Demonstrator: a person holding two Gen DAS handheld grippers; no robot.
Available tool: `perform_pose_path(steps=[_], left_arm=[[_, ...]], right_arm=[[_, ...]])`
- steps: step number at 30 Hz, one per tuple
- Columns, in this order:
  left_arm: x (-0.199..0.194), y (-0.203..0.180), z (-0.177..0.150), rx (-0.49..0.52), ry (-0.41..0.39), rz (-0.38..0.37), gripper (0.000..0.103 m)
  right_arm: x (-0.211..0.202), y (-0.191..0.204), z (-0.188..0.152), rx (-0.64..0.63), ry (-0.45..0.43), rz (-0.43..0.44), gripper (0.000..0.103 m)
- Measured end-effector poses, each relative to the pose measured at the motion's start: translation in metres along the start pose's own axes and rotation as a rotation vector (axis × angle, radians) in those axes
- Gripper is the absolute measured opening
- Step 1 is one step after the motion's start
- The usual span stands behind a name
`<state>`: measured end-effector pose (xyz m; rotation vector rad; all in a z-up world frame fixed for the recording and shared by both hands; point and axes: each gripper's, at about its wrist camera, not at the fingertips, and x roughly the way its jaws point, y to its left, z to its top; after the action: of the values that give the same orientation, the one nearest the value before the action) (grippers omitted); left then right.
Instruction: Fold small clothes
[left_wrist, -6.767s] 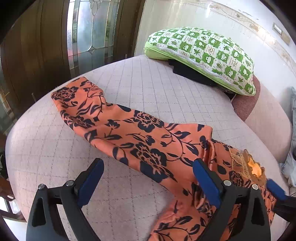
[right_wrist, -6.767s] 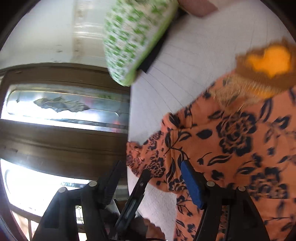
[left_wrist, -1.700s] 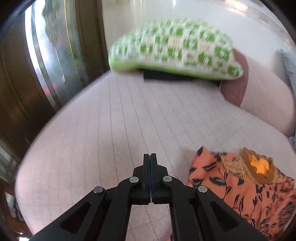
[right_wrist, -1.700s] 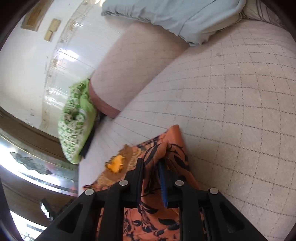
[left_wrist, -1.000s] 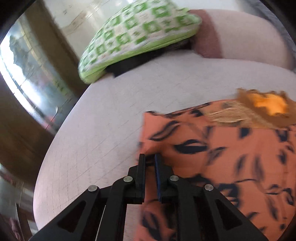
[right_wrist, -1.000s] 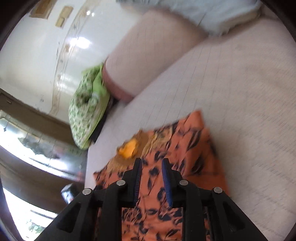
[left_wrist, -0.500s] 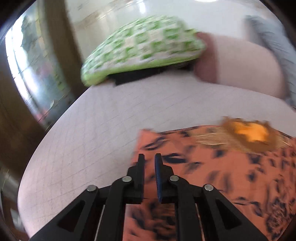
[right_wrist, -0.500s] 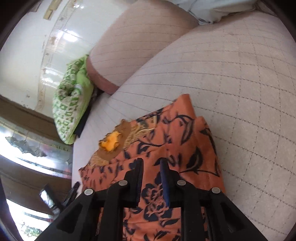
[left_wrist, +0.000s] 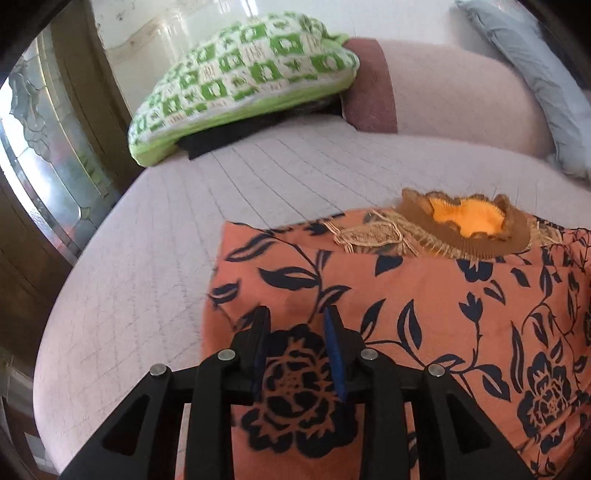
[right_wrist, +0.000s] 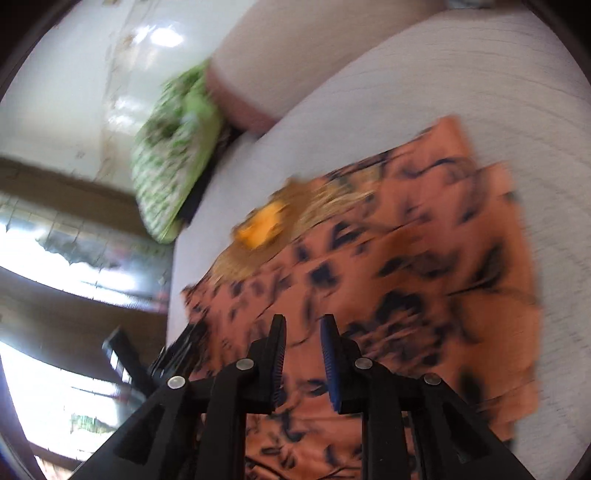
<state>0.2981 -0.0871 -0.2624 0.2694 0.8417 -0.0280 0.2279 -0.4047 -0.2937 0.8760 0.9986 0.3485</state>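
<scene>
— Where's the orange floral garment (left_wrist: 424, 306)?

— Folded into a flat block on the quilted bed (left_wrist: 155, 280), collar patch (left_wrist: 467, 225) at the far edge, its long axis running left to right across both views.

— And the tongs?

— Left tongs (left_wrist: 297, 332) hover at its left end, slightly parted, holding nothing. Right tongs (right_wrist: 303, 341) likewise, narrow gap, empty, over the near edge; that view is blurred.

— Which is nearer?

— Neither clearly; the cloth lies just ahead of both. The green pillow (left_wrist: 240, 81) sits well apart.
</scene>
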Motion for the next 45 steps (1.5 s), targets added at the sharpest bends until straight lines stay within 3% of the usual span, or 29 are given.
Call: perform_pose_path(steps=[2, 4, 7, 9, 11, 15, 17, 19, 21, 24, 27, 35, 42, 45], left_arm=[[-0.004, -0.009, -0.009, 0.058, 0.011, 0.017, 0.044], [0.004, -0.017, -0.021, 0.129, 0.034, 0.061, 0.05], [-0.006, -0.025, -0.028, 0.216, -0.016, 0.109, 0.052], [-0.018, -0.017, -0.028, 0.164, -0.009, 0.062, 0.052], [-0.034, -0.004, -0.027, 0.063, 0.004, -0.035, 0.052], [-0.067, -0.006, -0.05, 0.007, 0.009, -0.129, 0.056], [-0.073, -0.015, -0.072, 0.035, 0.046, -0.146, 0.056], [-0.066, -0.019, -0.095, 0.05, 0.13, -0.11, 0.057], [-0.075, -0.01, -0.113, 0.004, 0.101, -0.114, 0.061], [-0.087, 0.002, -0.129, 0.019, 0.1, -0.069, 0.066], [-0.094, 0.02, -0.148, -0.021, 0.116, -0.075, 0.075], [-0.126, 0.036, -0.189, 0.064, 0.104, -0.03, 0.076], [-0.136, 0.06, -0.214, 0.023, 0.148, -0.038, 0.081], [-0.139, 0.069, -0.222, -0.01, 0.187, -0.059, 0.081]], right_arm=[[0.019, 0.006, -0.011, -0.009, 0.093, 0.044, 0.022], [0.045, 0.001, -0.023, 0.014, 0.221, 0.021, 0.024], [0.043, -0.007, -0.027, 0.051, 0.203, 0.028, 0.024], [0.034, -0.003, -0.027, 0.037, 0.19, 0.015, 0.024], [0.027, 0.003, -0.031, -0.008, 0.181, 0.02, 0.026], [0.028, 0.018, -0.057, -0.052, 0.258, 0.104, 0.027], [0.031, 0.021, -0.076, -0.075, 0.284, 0.063, 0.032], [0.035, 0.017, -0.09, -0.089, 0.292, 0.024, 0.054], [0.026, 0.019, -0.1, -0.121, 0.251, 0.026, 0.054], [0.009, 0.019, -0.126, -0.176, 0.273, 0.031, 0.054], [-0.008, 0.02, -0.156, -0.228, 0.259, 0.0, 0.055], [-0.04, 0.013, -0.223, -0.201, 0.231, -0.041, 0.053], [-0.055, -0.01, -0.26, -0.122, 0.29, -0.075, 0.04], [-0.066, -0.019, -0.269, -0.093, 0.288, -0.104, 0.039]])
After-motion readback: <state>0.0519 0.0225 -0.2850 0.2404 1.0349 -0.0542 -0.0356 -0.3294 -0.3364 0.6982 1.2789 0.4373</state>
